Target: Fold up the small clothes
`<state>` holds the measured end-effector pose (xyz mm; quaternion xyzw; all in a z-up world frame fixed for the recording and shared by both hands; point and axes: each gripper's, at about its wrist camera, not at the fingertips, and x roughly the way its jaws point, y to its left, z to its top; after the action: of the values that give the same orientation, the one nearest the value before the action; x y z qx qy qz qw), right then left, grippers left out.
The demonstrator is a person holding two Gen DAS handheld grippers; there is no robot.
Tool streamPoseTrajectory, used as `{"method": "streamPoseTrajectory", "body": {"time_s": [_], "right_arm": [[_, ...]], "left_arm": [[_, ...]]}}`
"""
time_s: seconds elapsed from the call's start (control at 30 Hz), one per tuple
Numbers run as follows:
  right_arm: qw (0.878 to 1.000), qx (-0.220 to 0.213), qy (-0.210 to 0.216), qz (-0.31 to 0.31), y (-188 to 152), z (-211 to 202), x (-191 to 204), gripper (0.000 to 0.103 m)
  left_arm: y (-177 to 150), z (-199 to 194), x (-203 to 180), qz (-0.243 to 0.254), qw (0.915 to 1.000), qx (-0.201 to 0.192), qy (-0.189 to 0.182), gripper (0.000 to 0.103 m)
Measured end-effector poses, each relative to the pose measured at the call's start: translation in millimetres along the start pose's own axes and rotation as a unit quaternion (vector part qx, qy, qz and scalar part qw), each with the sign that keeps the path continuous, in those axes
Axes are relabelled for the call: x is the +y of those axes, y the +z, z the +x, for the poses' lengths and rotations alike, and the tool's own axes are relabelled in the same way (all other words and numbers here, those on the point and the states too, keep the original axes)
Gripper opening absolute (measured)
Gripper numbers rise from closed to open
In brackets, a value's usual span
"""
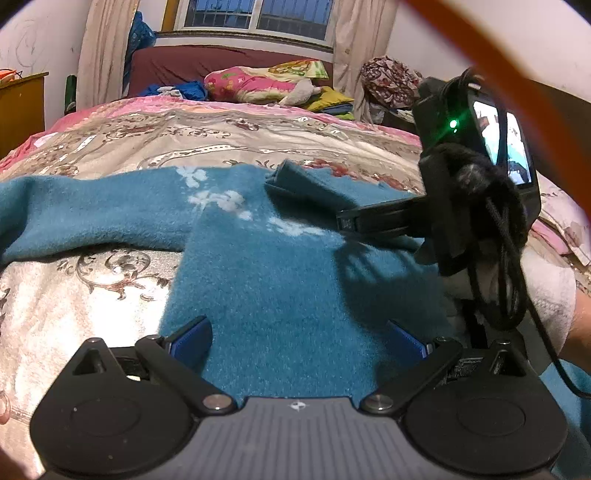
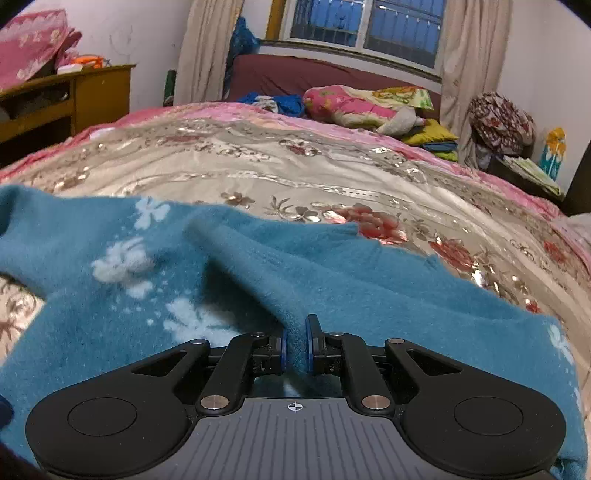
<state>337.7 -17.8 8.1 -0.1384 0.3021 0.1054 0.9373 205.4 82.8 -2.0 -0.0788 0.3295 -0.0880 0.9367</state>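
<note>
On the bed (image 2: 332, 177), the blue sweater (image 1: 280, 288) is lying partly folded. The right claw (image 2: 295, 345) is pinching its fold; the left claw (image 1: 299, 339) is hovering open above it. The thick fold may be slipping out if pulled quickly.

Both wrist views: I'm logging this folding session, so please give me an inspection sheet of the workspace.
Surface: bed with floral quilt.
Job's things: teal garment spread on the quilt, partly folded.
Clutter: pillows and clothes at the headboard.
Grippers: left gripper, jaws open over the garment; right gripper, jaws shut on a garment fold.
Cables: black cable on the right gripper.
Surroundings: window, curtains, wooden cabinet.
</note>
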Motion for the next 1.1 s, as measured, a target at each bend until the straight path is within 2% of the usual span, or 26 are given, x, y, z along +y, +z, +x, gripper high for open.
{"method": "streamPoseTrajectory", "body": {"time_s": [0.23, 0.47, 0.6, 0.83, 0.93, 1.0, 1.1], "right_arm": [[1.0, -0.009, -0.011, -0.013, -0.5, 0.1, 6.0, 0.011], [1.0, -0.007, -0.011, 0.0, 3.2, 5.6, 8.2, 0.011], [1.0, 0.0, 0.001, 0.01, 2.9, 7.5, 5.5, 0.016], [0.999, -0.006, 0.046, 0.002, 1.7, -13.8, 0.1, 0.032], [0.997, -0.012, 0.071, -0.005, 1.8, -22.9, 5.4, 0.033], [0.997, -0.011, 0.073, -0.003, 3.5, -23.1, 8.4, 0.033], [0.997, 0.013, 0.079, 0.018, 4.2, -13.3, 6.4, 0.035]], "left_arm": [[-0.8, 0.1, -0.6, 0.001, 1.0, 0.001, -0.001, 0.103], [-1.9, 1.5, -1.0, 0.004, 1.0, 0.001, 0.001, 0.103], [-2.3, 1.3, -1.3, 0.005, 1.0, 0.002, 0.001, 0.103], [0.0, -1.9, 0.7, -0.005, 1.0, 0.0, -0.003, 0.103], [2.1, -5.8, 3.0, -0.009, 0.9999, -0.005, -0.003, 0.103], [4.3, -9.0, 4.9, -0.011, 0.9999, -0.01, 0.0, 0.103], [9.9, -15.3, 12.4, -0.021, 0.9995, -0.021, 0.005, 0.103]]}}
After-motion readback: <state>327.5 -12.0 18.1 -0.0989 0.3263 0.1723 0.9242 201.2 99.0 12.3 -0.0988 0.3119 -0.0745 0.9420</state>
